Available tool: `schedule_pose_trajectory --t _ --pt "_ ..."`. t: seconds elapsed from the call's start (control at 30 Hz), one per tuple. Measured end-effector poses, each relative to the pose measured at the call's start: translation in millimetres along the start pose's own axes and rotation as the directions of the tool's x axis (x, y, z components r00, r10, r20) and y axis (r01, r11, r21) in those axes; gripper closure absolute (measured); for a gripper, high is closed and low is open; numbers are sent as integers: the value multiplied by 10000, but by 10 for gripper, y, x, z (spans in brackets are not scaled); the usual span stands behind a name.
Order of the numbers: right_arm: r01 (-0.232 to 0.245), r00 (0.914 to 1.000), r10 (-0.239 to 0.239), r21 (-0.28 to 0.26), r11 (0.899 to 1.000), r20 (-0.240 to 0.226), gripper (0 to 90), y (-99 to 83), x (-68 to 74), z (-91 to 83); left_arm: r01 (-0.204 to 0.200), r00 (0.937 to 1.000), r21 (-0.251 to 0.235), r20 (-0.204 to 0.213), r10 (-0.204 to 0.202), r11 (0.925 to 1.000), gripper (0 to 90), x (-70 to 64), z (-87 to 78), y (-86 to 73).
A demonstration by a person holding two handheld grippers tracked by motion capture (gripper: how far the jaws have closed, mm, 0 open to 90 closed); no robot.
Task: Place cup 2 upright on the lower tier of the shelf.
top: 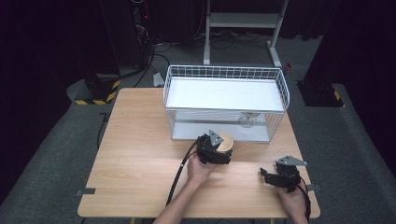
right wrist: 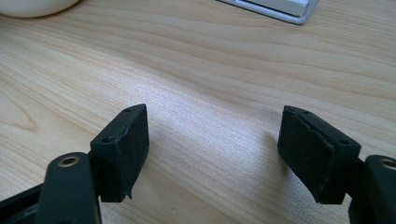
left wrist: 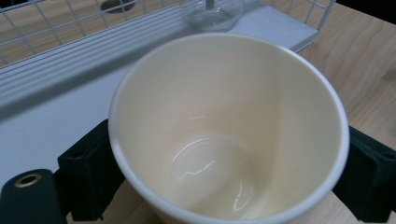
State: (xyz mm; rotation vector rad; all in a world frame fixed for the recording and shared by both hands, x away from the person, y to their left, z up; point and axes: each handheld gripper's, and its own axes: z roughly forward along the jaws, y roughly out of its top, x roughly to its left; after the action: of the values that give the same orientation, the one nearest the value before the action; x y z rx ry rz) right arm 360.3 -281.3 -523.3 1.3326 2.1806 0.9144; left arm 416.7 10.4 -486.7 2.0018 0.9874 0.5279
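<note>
I am gripping the smooth, round cream ceramic cup (left wrist: 229,126) in my left tool (top: 219,150), just before the white wire basket (top: 280,86) on the pale wooden desk (top: 135,140). My right tool (right wrist: 212,149) is resting wide apart, holding nothing; a clear glass (top: 248,120), perhaps stemmed, is standing inside the basket.

The wire rack (top: 226,100) is standing across the far half of the table (top: 135,154), blocking forward passage. A glass (top: 249,120) is occupying its lower shelf at the right. The cup (top: 226,142), clamped in the left gripper (top: 219,151), is positioned just before the rack's front edge. Bare tabletop is lying between the spread jaws of the right gripper (top: 268,176).
</note>
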Motion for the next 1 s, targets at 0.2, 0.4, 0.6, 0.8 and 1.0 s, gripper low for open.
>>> schedule_pose_trajectory --t 0.2,0.4,0.6,0.8,1.0 --pt "1 10000 -1 0 10000 -2 251 0 0 0 10 10000 -68 -7 -10 10000 96 36 -60 14" --pt "16 10000 -16 -4 10000 -3 251 0 -1 1 139 9999 -77 -37 -140 9999 97 76 -98 28" --pt "13 10000 -13 -3 10000 -4 250 1 -1 1 316 9993 -104 -176 -317 9994 97 144 -129 34" --pt "16 10000 -16 -1 10000 -3 251 0 -1 1 731 9965 -74 -404 -733 9973 97 263 -164 40" --pt "14 10000 -14 -1 10000 -5 250 1 -1 1 841 9951 -143 -518 -847 9964 97 374 -202 103"
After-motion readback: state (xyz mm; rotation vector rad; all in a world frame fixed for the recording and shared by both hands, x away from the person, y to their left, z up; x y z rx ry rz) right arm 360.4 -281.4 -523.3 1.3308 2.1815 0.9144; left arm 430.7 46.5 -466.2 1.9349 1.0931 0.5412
